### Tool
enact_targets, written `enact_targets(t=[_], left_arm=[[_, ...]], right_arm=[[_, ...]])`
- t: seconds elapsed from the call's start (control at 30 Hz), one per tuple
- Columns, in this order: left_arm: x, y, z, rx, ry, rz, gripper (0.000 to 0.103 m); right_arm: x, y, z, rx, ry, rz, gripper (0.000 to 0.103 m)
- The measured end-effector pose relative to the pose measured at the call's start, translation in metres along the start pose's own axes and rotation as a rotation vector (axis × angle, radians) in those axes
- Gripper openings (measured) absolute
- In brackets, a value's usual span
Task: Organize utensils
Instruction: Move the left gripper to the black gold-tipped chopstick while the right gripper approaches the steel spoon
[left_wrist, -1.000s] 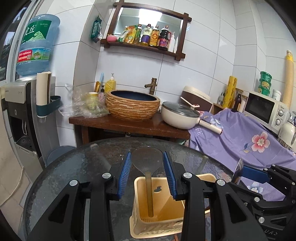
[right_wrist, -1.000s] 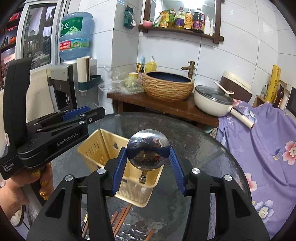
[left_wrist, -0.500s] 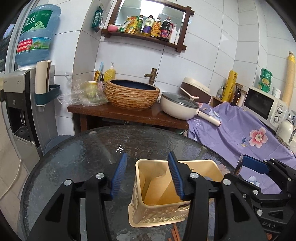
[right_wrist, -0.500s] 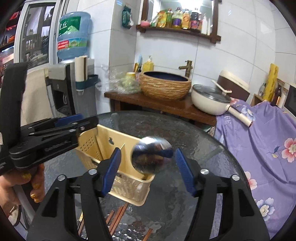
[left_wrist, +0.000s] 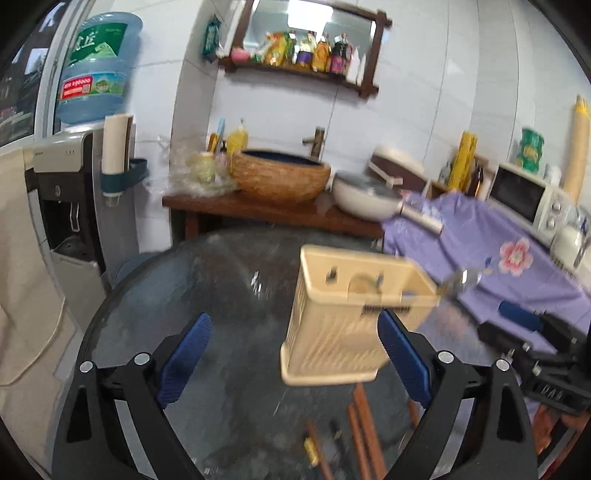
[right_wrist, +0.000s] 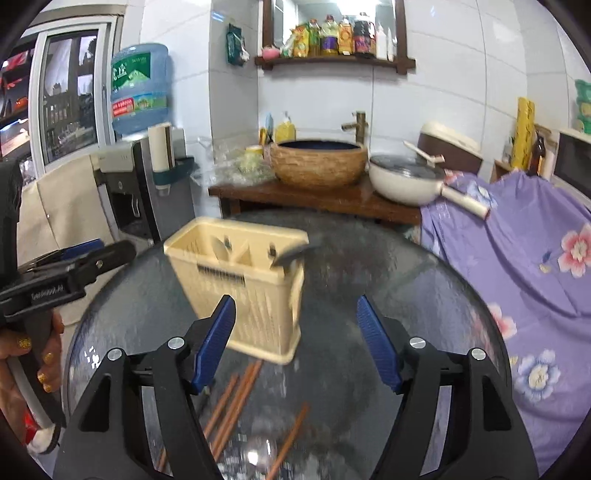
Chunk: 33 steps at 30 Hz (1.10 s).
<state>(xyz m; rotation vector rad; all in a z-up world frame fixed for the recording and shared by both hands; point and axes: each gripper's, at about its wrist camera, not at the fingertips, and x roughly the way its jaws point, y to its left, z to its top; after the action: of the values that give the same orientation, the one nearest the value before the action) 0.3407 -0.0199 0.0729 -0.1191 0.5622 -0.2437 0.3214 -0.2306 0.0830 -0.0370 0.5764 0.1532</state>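
Gaping wide, the left claw (left_wrist: 293, 356) holds nothing; its blue pads (left_wrist: 183, 356) hang above the dark glass counter (left_wrist: 177, 291), with the cream utensil basket (left_wrist: 347, 314) standing just ahead, nearer the right pad. The right claw (right_wrist: 297, 338) is equally wide and empty, its left pad overlapping the basket's lower corner in view, though contact cannot be told. A spoon (left_wrist: 460, 282) leans out over the basket's right rim, blurred. Brown chopsticks (right_wrist: 232, 402) lie loose on the counter in front of the basket, below the right claw. Behind stands a wooden sideboard with a woven basin (right_wrist: 319, 162) and a white pan (right_wrist: 410, 181).
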Motion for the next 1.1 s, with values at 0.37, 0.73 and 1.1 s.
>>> enact_targets(t=[0.37,0.73,1.1], left_arm=[[0.007,0.006,-0.097,0.097,0.226,0.080,0.088],[0.024,-0.002,-0.130,0.118,0.339,0.051,0.050],[0.035,-0.012,-0.132,0.117,0.362,0.028,0.041]], right_arm=[[0.009,0.015,-0.088,-0.034,0.146,-0.004,0.068],[0.026,0.047,-0.119,-0.143,0.214,0.010,0.062],[0.051,0.045,-0.120,-0.149,0.267,0.004,0.059]])
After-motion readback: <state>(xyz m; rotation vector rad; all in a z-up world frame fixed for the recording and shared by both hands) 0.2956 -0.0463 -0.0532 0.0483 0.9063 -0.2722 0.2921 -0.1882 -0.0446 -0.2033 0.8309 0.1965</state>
